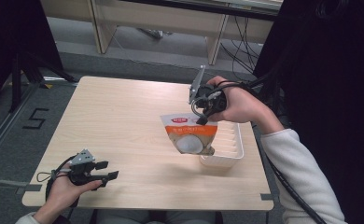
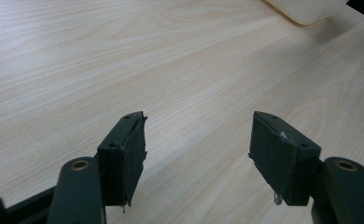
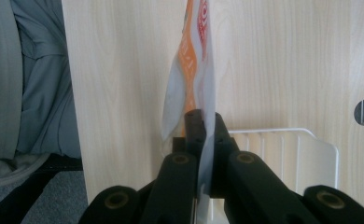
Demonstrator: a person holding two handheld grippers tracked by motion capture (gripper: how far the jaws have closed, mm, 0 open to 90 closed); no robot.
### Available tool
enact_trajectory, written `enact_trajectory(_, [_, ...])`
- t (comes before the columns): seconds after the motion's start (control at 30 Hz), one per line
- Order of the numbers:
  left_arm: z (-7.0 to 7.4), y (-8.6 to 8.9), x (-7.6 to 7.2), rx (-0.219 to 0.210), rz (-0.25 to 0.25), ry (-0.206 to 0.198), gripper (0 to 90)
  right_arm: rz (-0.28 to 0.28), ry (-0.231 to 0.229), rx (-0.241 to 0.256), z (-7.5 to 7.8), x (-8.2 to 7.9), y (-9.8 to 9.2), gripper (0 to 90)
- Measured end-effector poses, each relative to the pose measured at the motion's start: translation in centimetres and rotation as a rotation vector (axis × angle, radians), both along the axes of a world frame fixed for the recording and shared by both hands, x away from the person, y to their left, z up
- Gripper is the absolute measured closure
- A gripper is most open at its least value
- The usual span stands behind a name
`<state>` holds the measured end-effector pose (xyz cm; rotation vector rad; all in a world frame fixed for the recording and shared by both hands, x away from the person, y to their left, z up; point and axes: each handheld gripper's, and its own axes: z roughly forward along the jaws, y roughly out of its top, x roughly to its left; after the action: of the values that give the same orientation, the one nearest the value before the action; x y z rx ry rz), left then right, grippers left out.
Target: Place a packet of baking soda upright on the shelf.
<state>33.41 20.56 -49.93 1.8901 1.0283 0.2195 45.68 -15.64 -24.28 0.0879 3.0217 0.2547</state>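
Two hand-held grippers are working: the right hand-held gripper [image 1: 202,117] is pinching an orange-and-white pouch [image 1: 188,134] above a white tray [image 1: 231,149]. The left hand-held gripper [image 1: 106,170] is resting spread apart over the worktop [image 1: 124,121].

The high view looks forward and down on the whole bench [image 1: 124,116]. Each gripper view rides close, looking along its own jaws; all three share the white tray [image 1: 227,144].

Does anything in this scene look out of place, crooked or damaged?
Nothing looks damaged or spilled. The orange and white pouch hangs tilted from the right gripper, which pinches its top edge, its lower part over the white tray. The left gripper rests open over the table.
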Motion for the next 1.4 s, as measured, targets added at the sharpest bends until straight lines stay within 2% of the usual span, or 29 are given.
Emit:
enact_trajectory(0.17, [0.0,0.0,0.0,0.001,0.000,0.001,35.4,-0.025,-0.010,-0.005,0.6,-0.1,-0.4,90.0])
enact_trajectory(0.27, [0.0,0.0,0.0,-0.001,0.001,0.002,35.4,-0.001,-0.025,0.003,0.7,0.1,-0.6,90.0])
enact_trajectory(0.3, [0.0,0.0,0.0,-0.001,0.002,0.003,35.4,-0.044,-0.017,-0.007,0.9,-0.1,-0.7,90.0])
enact_trajectory(0.37, [0.0,0.0,0.0,0.000,0.001,0.001,35.4,-0.038,-0.022,-0.004,1.0,0.0,-0.9,90.0])
enact_trajectory(0.4, [0.0,0.0,0.0,0.000,0.001,0.001,35.4,-0.017,-0.018,0.004,1.0,0.2,-1.0,90.0])
enact_trajectory(0.5, [0.0,0.0,0.0,0.000,0.000,0.001,35.4,-0.051,-0.022,0.001,1.2,0.2,-1.3,90.0])
enact_trajectory(0.53, [0.0,0.0,0.0,-0.001,0.001,0.002,35.4,-0.034,-0.020,0.006,1.2,0.3,-1.4,90.0])
enact_trajectory(0.57, [0.0,0.0,0.0,-0.001,0.001,0.002,35.4,-0.057,-0.021,-0.006,1.4,0.3,-1.5,90.0])
enact_trajectory(0.6, [0.0,0.0,0.0,0.000,0.001,0.001,35.4,-0.037,-0.025,0.000,1.4,0.4,-1.5,90.0])
enact_trajectory(0.73, [0.0,0.0,0.0,0.000,0.002,0.003,35.4,-0.073,-0.028,0.003,1.6,0.3,-2.0,90.0])
enact_trajectory(0.77, [0.0,0.0,0.0,0.000,0.002,0.002,35.4,-0.043,-0.031,0.004,1.5,0.5,-2.1,90.0])
enact_trajectory(0.8, [0.0,0.0,0.0,0.000,0.002,0.002,35.4,-0.067,-0.024,0.004,1.5,0.4,-2.2,90.0])
enact_trajectory(0.83, [0.0,0.0,0.0,0.000,0.002,0.002,35.4,-0.038,-0.031,0.007,1.4,0.7,-2.2,90.0])
enact_trajectory(0.87, [0.0,0.0,0.0,0.000,0.002,0.002,35.4,-0.075,-0.025,0.001,1.5,0.5,-2.4,90.0])
enact_trajectory(0.9, [0.0,0.0,0.0,-0.001,0.001,0.001,35.4,-0.063,-0.025,-0.001,1.4,0.6,-2.5,90.0])
enact_trajectory(0.93, [0.0,0.0,0.0,0.000,0.001,0.001,35.4,-0.084,-0.023,0.002,1.5,0.6,-2.6,90.0])
enact_trajectory(1.0, [0.0,0.0,0.0,-0.001,0.002,0.003,35.5,-0.069,-0.028,0.006,1.4,0.8,-2.8,90.0])
enact_trajectory(1.03, [0.0,0.0,0.0,0.004,0.002,0.003,35.4,-0.088,-0.018,0.001,1.5,0.7,-2.9,90.0])
enact_trajectory(1.17, [0.0,0.0,0.0,-0.001,0.003,0.003,35.5,-0.077,-0.024,0.007,1.4,0.9,-3.2,90.0])
enact_trajectory(1.23, [0.0,0.0,0.0,0.000,0.002,0.002,35.5,-0.097,-0.020,0.003,1.5,0.9,-3.4,90.0])
enact_trajectory(1.27, [0.0,0.0,0.0,-0.001,0.002,0.002,35.4,-0.083,-0.020,0.011,1.5,1.0,-3.5,90.0])
enact_trajectory(1.37, [0.0,0.0,0.0,-0.001,0.003,0.002,35.4,-0.110,-0.020,0.004,1.6,1.0,-3.8,90.0])
enact_trajectory(1.4, [0.0,0.0,0.0,0.000,0.002,0.002,35.4,-0.091,-0.015,0.009,1.6,1.2,-4.0,90.0])
